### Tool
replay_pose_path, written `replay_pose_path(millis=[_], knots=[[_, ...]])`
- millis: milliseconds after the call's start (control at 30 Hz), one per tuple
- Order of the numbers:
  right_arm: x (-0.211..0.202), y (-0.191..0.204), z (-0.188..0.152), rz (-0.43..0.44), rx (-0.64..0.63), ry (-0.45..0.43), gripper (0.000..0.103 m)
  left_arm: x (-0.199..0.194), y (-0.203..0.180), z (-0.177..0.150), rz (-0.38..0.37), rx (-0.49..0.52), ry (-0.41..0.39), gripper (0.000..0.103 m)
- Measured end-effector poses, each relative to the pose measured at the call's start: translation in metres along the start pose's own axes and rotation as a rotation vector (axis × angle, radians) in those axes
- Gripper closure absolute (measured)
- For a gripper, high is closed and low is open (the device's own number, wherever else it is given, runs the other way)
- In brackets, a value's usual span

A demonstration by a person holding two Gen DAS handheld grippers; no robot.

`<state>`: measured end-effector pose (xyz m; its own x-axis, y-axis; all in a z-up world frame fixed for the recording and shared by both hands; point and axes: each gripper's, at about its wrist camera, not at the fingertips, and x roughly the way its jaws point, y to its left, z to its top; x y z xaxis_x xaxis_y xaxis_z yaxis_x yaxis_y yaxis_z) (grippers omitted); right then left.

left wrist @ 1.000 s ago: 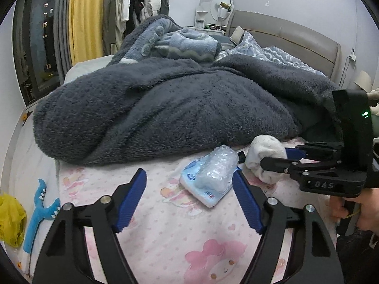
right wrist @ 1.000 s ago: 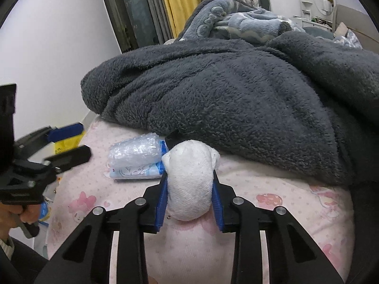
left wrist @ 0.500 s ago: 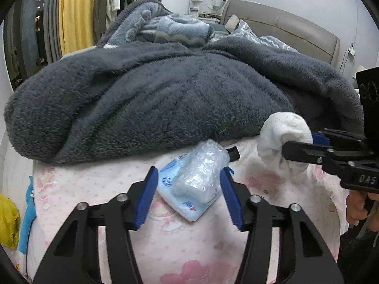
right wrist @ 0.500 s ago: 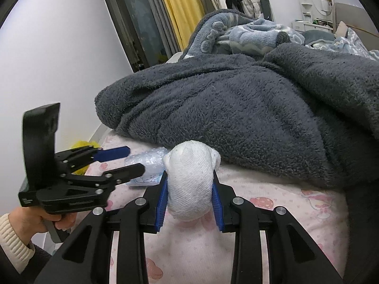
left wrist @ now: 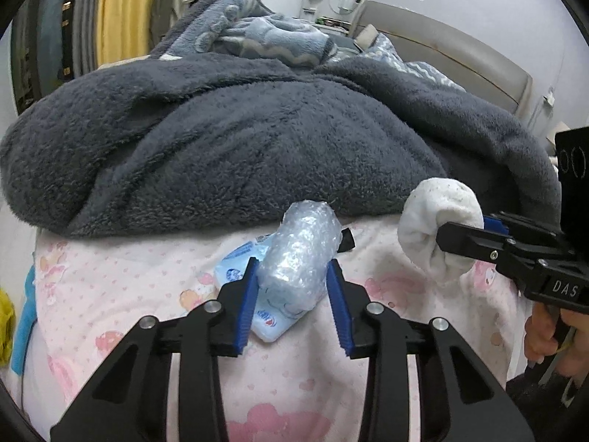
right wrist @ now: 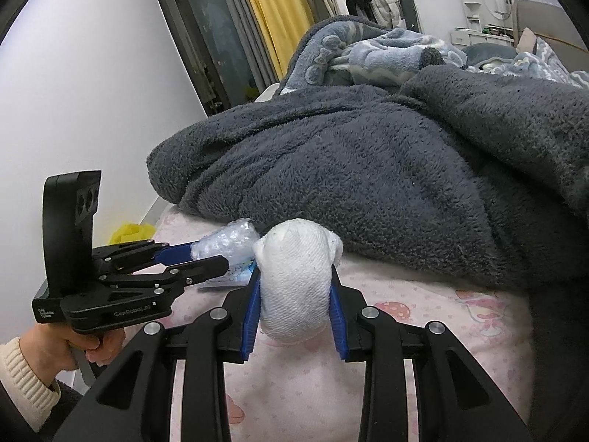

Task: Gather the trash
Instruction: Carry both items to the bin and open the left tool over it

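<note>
Trash half-gathered: your right gripper [right wrist: 294,294] clamps the white sock wad [right wrist: 296,287], your left gripper [left wrist: 292,287] apparently pinches the bubble-wrap bundle [left wrist: 302,246]; 0 binned.

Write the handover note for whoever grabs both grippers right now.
Left gripper: fingers closed around the crumpled clear plastic wad, which lies on the blue tissue pack on the pink sheet.
Right gripper: shut on the white rolled sock, held above the sheet.
Done: both items gripped.
Left: lift the wad, bin both; the tissue pack stays on the bed. No bin in view.
</note>
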<state>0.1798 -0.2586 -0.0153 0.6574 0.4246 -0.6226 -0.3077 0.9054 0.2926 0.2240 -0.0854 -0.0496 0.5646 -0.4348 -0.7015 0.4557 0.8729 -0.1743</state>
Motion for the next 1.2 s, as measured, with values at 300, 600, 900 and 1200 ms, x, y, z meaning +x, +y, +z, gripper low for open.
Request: replay_pose_path(millis=[300,600,900,1200], knots=[[-0.011,0.02,0.0,0.007,-0.009,-0.02,0.07,-0.028,0.008,-0.01,0.128,-0.054,-0.005,0.064],[-0.007,0.049,-0.005,0.018,-0.027,-0.007,0.07,-0.06,0.027,-0.031,0.19,-0.134,-0.02,0.064],[0.01,0.086,-0.004,0.046,-0.069,0.018,0.07,-0.09,0.065,-0.057,0.273,-0.238,-0.014,0.064],[0.029,0.138,0.0,0.116,-0.114,0.047,0.07,-0.114,0.1,-0.088,0.381,-0.297,0.044,0.064]])
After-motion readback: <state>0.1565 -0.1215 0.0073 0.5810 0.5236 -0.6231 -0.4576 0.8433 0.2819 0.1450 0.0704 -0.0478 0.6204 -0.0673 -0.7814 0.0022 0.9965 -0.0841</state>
